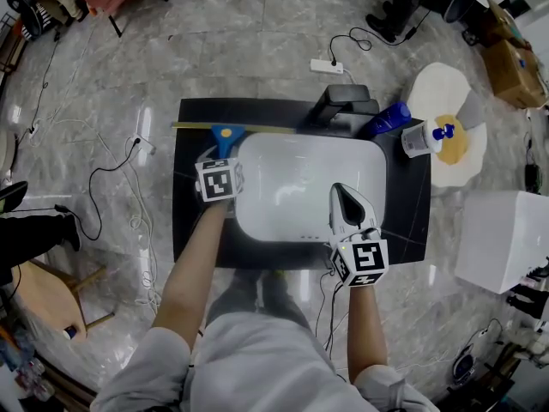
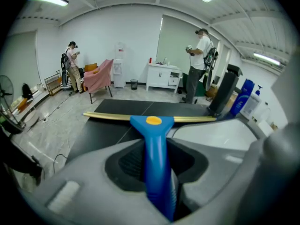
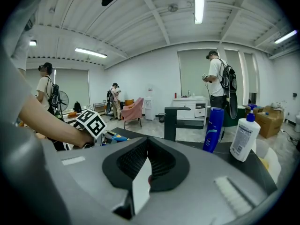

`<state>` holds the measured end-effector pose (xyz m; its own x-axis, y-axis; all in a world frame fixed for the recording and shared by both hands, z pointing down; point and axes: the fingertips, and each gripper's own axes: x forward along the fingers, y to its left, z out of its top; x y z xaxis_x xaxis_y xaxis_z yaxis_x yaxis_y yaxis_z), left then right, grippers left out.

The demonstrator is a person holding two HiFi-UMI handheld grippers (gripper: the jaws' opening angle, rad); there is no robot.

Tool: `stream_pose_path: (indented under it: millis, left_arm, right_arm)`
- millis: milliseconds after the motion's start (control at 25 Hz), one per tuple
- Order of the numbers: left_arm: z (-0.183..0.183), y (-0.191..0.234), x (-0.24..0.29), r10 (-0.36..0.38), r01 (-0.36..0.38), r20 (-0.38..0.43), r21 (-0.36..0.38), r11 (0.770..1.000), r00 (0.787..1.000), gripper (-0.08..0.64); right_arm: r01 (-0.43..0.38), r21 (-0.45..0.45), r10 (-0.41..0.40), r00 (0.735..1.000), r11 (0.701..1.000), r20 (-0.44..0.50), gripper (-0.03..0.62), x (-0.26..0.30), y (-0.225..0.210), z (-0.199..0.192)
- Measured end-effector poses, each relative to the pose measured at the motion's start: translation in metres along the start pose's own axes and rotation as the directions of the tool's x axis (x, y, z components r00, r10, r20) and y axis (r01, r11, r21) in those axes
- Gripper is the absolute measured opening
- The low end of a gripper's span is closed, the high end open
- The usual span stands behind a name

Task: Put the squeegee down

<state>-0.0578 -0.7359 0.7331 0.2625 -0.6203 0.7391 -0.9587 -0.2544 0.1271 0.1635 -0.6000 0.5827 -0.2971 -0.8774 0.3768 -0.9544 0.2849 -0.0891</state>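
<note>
The squeegee point(image 1: 226, 136) has a blue handle and a long yellow-edged blade. My left gripper point(image 1: 221, 156) is shut on its handle point(image 2: 155, 149) at the far left of the black table point(image 1: 193, 221). The blade point(image 2: 108, 116) runs crosswise low over the table's far part, just beyond the white board point(image 1: 300, 178). Whether the blade touches the table I cannot tell. My right gripper point(image 1: 346, 197) hovers over the board's near right part. In the right gripper view, that gripper point(image 3: 146, 146) has its jaw tips together and nothing held.
A black stand point(image 1: 343, 106), a blue bottle point(image 1: 388, 118) and a white pump bottle point(image 1: 422, 137) stand at the table's far right. A white box point(image 1: 506, 239) sits on the floor to the right. Cables and a power strip point(image 1: 326, 65) lie on the floor. People stand in the background.
</note>
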Motion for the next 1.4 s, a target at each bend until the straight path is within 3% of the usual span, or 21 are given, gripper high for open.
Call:
stream_pose_path:
  millis: [720,960,1400]
  left_arm:
    - [0.0,-0.002,0.006,-0.001,0.0,-0.008,-0.032,0.999,1.0,0.132]
    - [-0.001,-0.002,-0.002,-0.009,0.009,-0.005,-0.007,1.0,1.0,0.177]
    - [0.003,-0.006,-0.062,-0.031,0.028,0.09,0.032,0.999,0.995,0.193]
  right_arm:
    - [0.009,0.009,-0.009,1.0,1.0,-0.009,0.003,-0.005,-0.003,-0.003]
    - [0.002,0.003,-0.002,1.0,1.0,-0.001,0.003,-0.011,0.002,0.0]
    - [-0.022,0.0,0.022,0.999,1.0,0.037,0.003,-0.04,0.026,0.011]
